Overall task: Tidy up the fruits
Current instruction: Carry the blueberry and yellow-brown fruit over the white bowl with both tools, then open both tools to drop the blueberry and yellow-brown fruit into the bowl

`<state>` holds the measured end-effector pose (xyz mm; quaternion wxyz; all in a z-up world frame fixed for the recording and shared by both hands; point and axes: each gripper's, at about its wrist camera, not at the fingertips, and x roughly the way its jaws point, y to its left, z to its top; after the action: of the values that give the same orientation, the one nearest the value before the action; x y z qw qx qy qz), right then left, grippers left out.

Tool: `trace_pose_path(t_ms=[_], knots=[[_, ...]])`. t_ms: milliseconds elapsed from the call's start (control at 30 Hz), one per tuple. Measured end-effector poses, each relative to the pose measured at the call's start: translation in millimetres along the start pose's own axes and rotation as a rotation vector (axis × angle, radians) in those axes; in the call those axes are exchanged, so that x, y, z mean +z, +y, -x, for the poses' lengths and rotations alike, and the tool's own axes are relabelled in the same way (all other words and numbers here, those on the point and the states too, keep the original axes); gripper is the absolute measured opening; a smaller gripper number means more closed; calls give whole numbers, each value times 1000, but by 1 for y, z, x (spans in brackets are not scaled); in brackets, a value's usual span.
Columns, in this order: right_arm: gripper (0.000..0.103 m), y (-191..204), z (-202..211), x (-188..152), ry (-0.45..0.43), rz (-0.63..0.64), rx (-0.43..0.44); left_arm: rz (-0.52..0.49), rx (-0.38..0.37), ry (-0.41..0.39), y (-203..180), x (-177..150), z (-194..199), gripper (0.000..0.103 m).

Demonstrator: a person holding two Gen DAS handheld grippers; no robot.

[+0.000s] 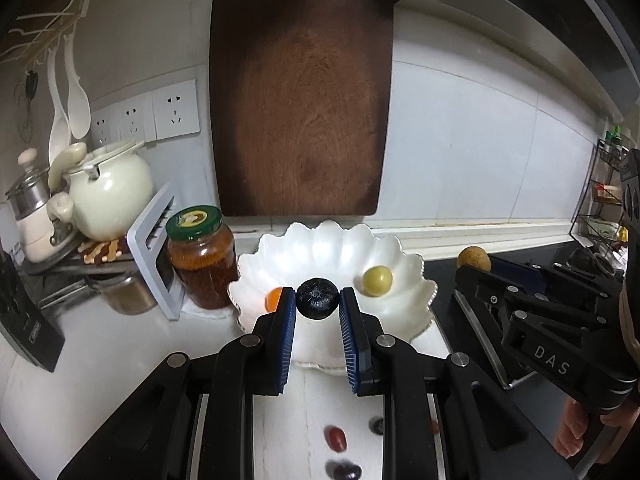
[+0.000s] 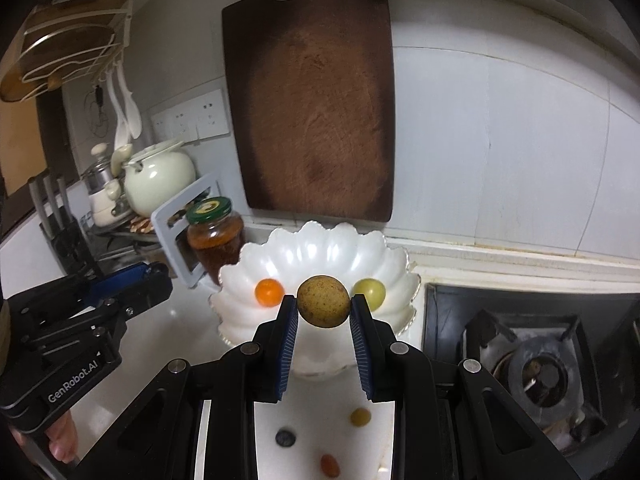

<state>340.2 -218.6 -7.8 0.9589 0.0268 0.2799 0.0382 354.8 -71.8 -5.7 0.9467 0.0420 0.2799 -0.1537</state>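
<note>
A white scalloped bowl [image 1: 404,276] [image 2: 320,252] stands on the counter below the cutting board. It holds an orange fruit [image 1: 273,298] [image 2: 269,292] and a yellow-green fruit [image 1: 377,280] [image 2: 370,290]. My left gripper [image 1: 317,300] is shut on a dark blueberry [image 1: 317,298] above the bowl's front. My right gripper [image 2: 323,302] is shut on a brown speckled round fruit [image 2: 323,300], also seen in the left wrist view [image 1: 474,259], held over the bowl's front. Small loose fruits lie on the counter below: red [image 1: 335,437] and dark [image 1: 344,471], also a blueberry [image 2: 285,438], a yellow one [image 2: 360,416], a red one [image 2: 330,465].
A wooden cutting board [image 1: 300,100] leans on the wall. A jar with a green lid [image 1: 200,256], a white rack [image 1: 154,256] and a cream kettle [image 1: 108,188] stand at left. A gas stove [image 2: 536,368] lies at right.
</note>
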Motion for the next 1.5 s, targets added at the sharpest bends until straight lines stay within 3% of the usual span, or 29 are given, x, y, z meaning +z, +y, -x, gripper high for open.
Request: trace_pose_path(t_ms=[433,767,1133,1500], knots=[[28,-14,-56,19,86,-1,-14,14,6,105,10,21,-64,23],[28,-26,-107,19,217,-32,20,31,-10,222,14,24,-116,23],[28,-26,-157,-1,367,-22,27,22,11,380,18,3,-171,23],[28,-30,-182,-17,455,-12,18,12,35,470,18,-15,-195,23]])
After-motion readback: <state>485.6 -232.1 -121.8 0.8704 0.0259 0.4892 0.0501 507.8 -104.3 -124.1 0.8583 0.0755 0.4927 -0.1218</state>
